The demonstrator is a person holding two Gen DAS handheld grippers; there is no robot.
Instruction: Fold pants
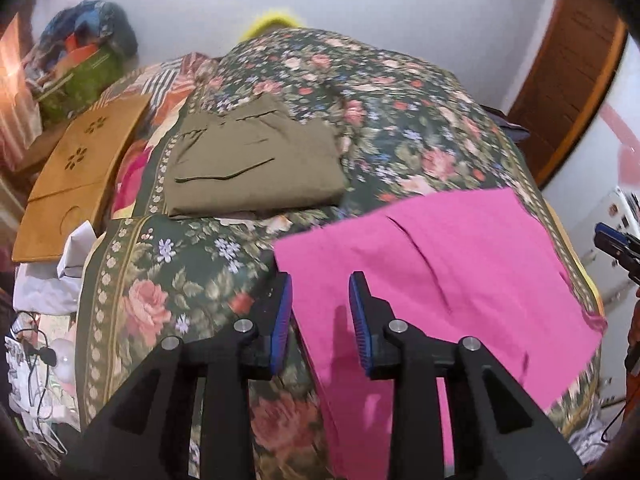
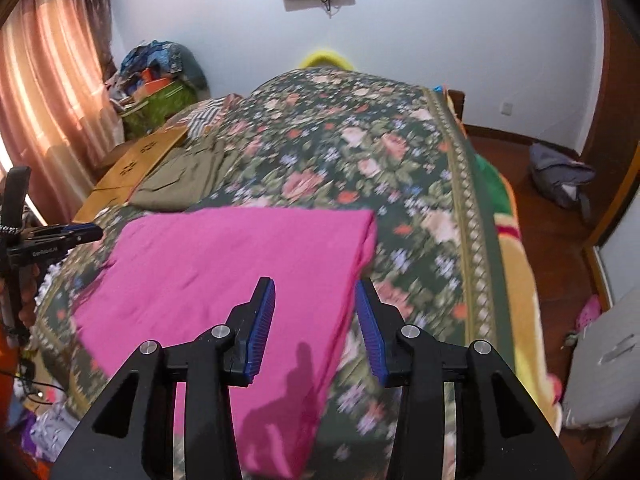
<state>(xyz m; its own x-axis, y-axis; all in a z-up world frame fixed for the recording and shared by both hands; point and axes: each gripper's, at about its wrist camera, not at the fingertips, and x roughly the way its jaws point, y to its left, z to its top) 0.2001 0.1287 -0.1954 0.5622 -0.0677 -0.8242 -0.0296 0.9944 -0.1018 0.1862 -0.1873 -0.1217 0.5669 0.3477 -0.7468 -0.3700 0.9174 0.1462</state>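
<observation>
Bright pink pants (image 1: 448,280) lie flat on the floral bedspread (image 1: 400,120), folded lengthwise, and run off the near edge of the bed. They also show in the right wrist view (image 2: 224,280). My left gripper (image 1: 320,308) is open and empty, hovering over the pants' left edge. My right gripper (image 2: 316,312) is open and empty, hovering over their right edge. The right gripper shows at the far right of the left wrist view (image 1: 616,248); the left gripper shows at the far left of the right wrist view (image 2: 60,236).
Folded olive pants (image 1: 256,160) lie further up the bed on the left. A wooden board (image 1: 80,172) lies beside them. Clutter and bags (image 1: 80,68) sit at the back left. A grey bag (image 2: 560,176) lies on the floor to the right.
</observation>
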